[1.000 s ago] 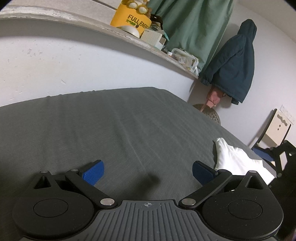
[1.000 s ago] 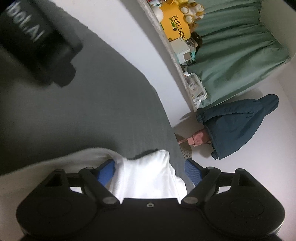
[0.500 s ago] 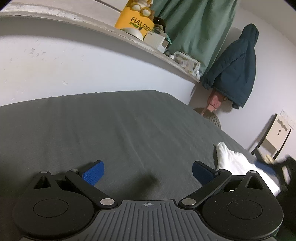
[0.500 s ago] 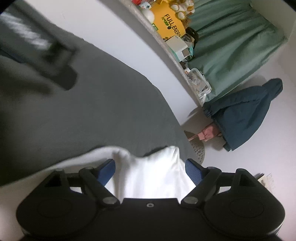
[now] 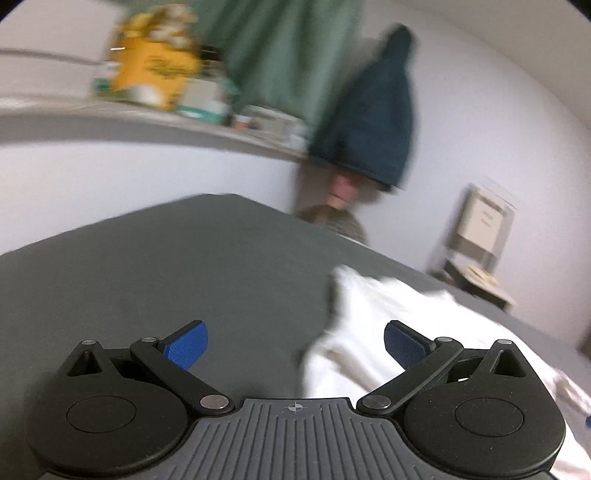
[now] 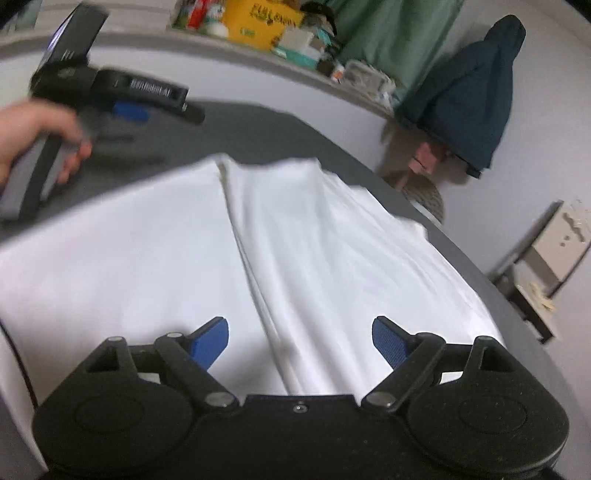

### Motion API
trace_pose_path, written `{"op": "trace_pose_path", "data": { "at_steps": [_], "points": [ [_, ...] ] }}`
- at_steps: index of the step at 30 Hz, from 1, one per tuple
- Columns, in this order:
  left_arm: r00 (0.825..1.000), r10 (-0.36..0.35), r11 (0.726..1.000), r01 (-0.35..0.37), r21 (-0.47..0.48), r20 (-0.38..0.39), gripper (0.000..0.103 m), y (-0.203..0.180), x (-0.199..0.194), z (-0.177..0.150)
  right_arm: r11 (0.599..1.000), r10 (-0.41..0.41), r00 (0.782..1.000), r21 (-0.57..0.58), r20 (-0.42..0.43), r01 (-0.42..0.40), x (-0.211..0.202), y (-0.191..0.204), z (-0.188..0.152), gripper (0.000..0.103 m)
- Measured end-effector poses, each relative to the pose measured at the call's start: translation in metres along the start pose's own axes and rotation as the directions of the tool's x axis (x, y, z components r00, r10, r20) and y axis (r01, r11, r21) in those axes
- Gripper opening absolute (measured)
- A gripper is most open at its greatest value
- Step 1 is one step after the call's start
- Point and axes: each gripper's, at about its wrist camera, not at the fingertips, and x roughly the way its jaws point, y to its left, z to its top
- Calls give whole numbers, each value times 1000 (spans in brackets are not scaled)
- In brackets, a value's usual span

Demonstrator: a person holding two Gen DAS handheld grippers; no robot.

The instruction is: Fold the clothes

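A white garment [image 6: 314,258] lies spread on the dark grey bed [image 6: 258,125], with a long fold ridge running down its middle. My right gripper [image 6: 300,341] hovers over the near part of that cloth, open, nothing between its blue pads. In the left wrist view the same white garment [image 5: 369,314] lies at the right on the grey bed [image 5: 184,258]. My left gripper [image 5: 295,341] is open above the bed's grey cover at the garment's left edge. From the right wrist view, the left gripper [image 6: 110,92] shows at top left, held by a hand [image 6: 33,129].
A shelf [image 6: 295,70] along the wall holds a yellow box [image 6: 266,22] and small items. A green curtain [image 6: 391,33] and a dark blue hooded jacket [image 6: 469,92] hang at the back. A chair [image 6: 546,258] stands right of the bed.
Both views have swung quickly and are blurred. The right gripper now looks along the whole spread garment. The left gripper has moved right, closer to the garment's edge.
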Motion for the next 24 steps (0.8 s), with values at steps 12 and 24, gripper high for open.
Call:
{"op": "trace_pose_path", "data": {
  "at_steps": [12, 24],
  "points": [
    [964, -156, 972, 189, 142, -217, 103, -81, -14, -10, 990, -32, 998, 136, -48, 38, -40, -28, -52, 74],
    [965, -107, 990, 83, -110, -238, 103, -100, -37, -23, 996, 30, 993, 84, -114, -20, -10, -22, -59, 43]
  ]
}}
